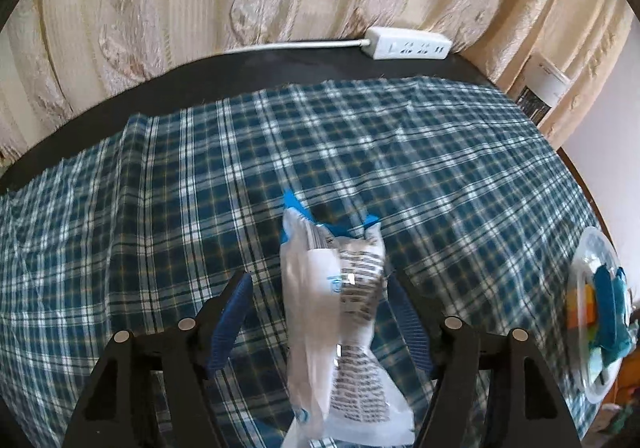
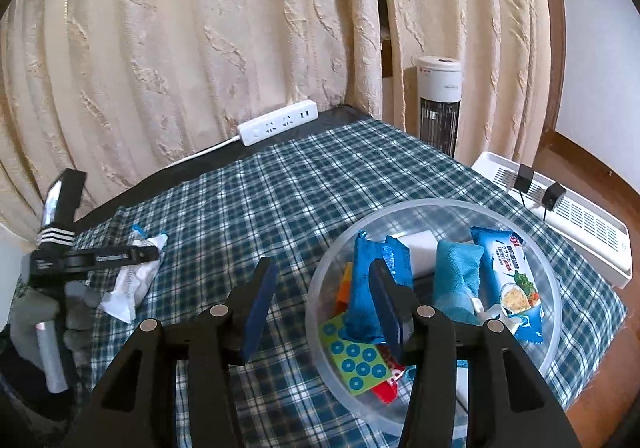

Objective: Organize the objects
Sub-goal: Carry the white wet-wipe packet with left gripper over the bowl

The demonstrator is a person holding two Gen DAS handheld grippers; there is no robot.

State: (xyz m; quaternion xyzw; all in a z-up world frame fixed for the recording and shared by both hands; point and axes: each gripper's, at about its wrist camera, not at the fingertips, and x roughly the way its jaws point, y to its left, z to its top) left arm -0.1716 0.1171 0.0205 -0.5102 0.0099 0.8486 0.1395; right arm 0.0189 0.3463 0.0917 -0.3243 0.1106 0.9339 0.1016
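Observation:
A white snack packet (image 1: 340,308) with blue ends lies on the plaid cloth (image 1: 140,208) between the fingers of my left gripper (image 1: 320,280). The jaws stand apart: the left pad is well clear of it, the right pad close beside it. In the right wrist view the same packet (image 2: 130,282) sits under the left gripper (image 2: 148,253). My right gripper (image 2: 324,264) is open and empty, its right finger (image 2: 386,300) over a clear plastic bowl (image 2: 554,288). The bowl holds blue snack packets (image 2: 508,280), a teal pouch (image 2: 456,272) and a green dotted card (image 2: 356,360).
A white power strip (image 2: 276,122) lies at the table's far edge against cream curtains. A tower fan (image 2: 438,104) and a flat white appliance (image 2: 568,220) stand beyond the right side. A gloved hand (image 2: 36,312) holds the left gripper. The bowl (image 1: 592,248) shows at the left wrist view's right edge.

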